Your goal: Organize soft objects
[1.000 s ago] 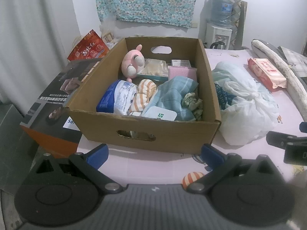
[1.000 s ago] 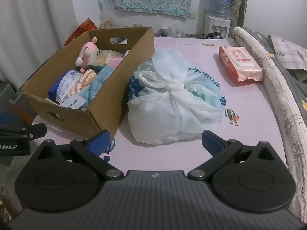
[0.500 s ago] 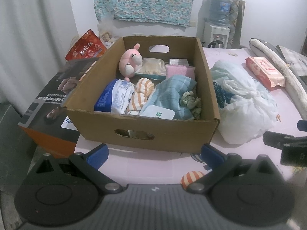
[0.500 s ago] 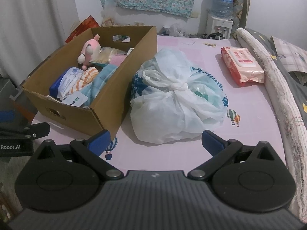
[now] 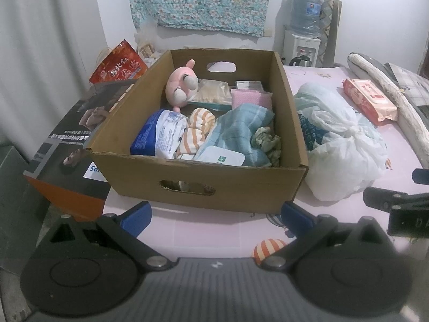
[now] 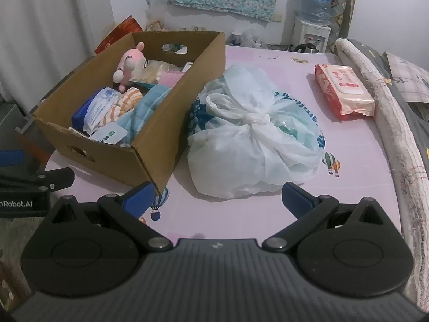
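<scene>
Both grippers held wide apart and empty before a box of soft things on the bed.

We take the knotted plastic bag (image 6: 254,139), just beside the cardboard box (image 5: 206,185), to be light, slack and slippery, so our right gripper (image 6: 217,198) should pinch its knot; our left gripper (image 5: 214,214) faces the squashy pink plush (image 5: 179,86). The left gripper's body reads "nRobot.AI"; other print is unreadable.

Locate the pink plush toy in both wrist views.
Left wrist: pink plush toy upper centre-left, in the cardboard box's far-left corner.
Right wrist: pink plush toy upper left, same far-left corner of the box.
Shared landmark: the tied white plastic bag right of the box.
</scene>
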`<state>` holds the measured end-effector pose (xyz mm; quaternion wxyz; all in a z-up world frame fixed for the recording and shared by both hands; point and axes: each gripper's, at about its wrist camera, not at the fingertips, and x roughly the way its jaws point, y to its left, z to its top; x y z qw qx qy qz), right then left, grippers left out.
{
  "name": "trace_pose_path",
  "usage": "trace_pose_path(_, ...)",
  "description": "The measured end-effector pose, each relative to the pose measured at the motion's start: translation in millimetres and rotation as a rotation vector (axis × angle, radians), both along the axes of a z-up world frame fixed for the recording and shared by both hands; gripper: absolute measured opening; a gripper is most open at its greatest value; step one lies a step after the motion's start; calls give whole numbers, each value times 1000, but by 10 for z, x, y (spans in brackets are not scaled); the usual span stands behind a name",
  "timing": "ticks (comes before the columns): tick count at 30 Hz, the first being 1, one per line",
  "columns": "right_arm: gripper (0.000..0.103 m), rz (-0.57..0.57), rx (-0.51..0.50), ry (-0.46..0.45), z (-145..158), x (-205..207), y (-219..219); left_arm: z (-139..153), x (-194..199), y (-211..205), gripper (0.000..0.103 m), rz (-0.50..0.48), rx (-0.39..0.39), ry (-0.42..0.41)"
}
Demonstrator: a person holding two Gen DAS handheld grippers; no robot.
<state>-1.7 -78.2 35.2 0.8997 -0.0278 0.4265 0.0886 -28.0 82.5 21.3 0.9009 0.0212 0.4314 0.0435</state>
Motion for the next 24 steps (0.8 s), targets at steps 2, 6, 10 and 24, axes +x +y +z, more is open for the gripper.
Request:
trace_pose_path(2,102,1,-4,1,-2,-1,13,0,-1,0,103,0,-3,-1)
trace_pose_path(6,102,5,-14,1,-6,5,33,-8,2,12,103,-1,-9,-2)
trace_pose_path(10,102,4,-14,1,-7,6,35,-10,3,21,103,2,-10,-1)
trace_pose_path(24,102,4,-12,1,-8,8,37,-13,3,41,103,6,-12,-1)
